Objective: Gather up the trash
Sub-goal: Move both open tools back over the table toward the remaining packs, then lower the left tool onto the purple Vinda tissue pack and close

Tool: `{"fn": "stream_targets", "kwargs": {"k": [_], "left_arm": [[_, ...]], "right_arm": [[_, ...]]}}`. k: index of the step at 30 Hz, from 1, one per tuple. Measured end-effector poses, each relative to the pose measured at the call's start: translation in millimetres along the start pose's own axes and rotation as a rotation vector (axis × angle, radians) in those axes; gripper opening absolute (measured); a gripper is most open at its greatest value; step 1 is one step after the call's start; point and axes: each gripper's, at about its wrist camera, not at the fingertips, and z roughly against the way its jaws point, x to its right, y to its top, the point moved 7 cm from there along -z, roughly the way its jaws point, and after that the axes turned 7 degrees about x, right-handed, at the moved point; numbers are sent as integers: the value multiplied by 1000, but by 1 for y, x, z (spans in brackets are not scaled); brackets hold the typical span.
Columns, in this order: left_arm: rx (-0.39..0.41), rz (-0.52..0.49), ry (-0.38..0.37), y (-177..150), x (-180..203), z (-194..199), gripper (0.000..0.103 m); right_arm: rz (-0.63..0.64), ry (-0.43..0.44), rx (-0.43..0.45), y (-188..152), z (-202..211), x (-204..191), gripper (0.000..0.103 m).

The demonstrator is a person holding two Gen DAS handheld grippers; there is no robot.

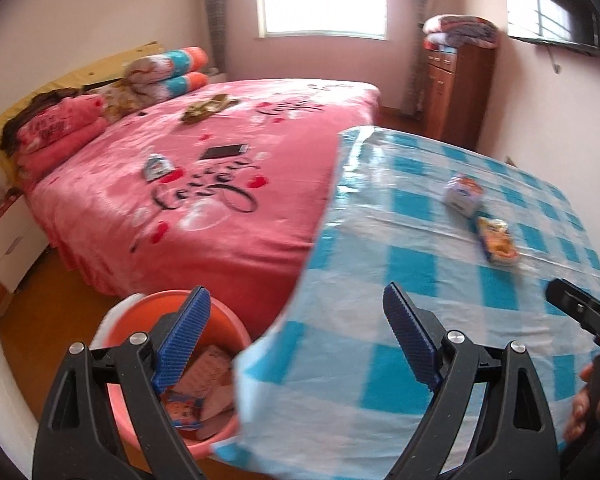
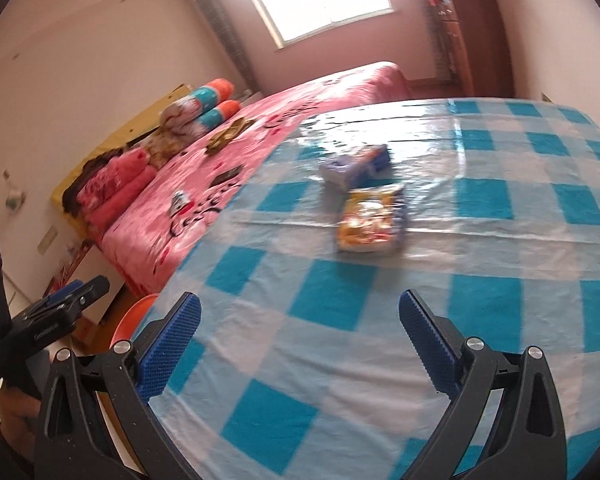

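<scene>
The right gripper (image 2: 300, 344) hangs with empty jaws spread wide over the near edge of a table (image 2: 500, 248) covered in a blue-and-white checked cloth. Toward the far edge, a yellow snack packet (image 2: 370, 220) lies just beside a blue-and-white packet (image 2: 356, 168). A pink bed (image 2: 204, 168) stands beyond the left edge.

- Yellow snack wrapper (image 2: 374, 220): flat, crinkled packet lying on the blue-checked cloth, directly ahead of the right gripper (image 2: 300, 344) and well apart from it; ahead and to the right of the left gripper (image 1: 296, 340).
- White-and-blue wrapper (image 2: 356, 168): crumpled packet just beyond the yellow one, nearly touching it.
- Orange-pink basin (image 1: 224, 320): open bin under the left gripper's left finger, holding several discarded packets (image 1: 204, 384).
</scene>
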Motion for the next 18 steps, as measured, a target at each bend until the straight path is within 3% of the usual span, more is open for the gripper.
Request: {"fn": "stream_targets", "kwargs": {"k": [11, 18], "left_arm": [[-25, -148, -164, 25, 102, -33, 89], [-35, -247, -273, 50, 168, -69, 88]], "right_arm": [[-49, -46, 46, 18, 12, 55, 98], [-108, -4, 41, 19, 12, 72, 98]]}}
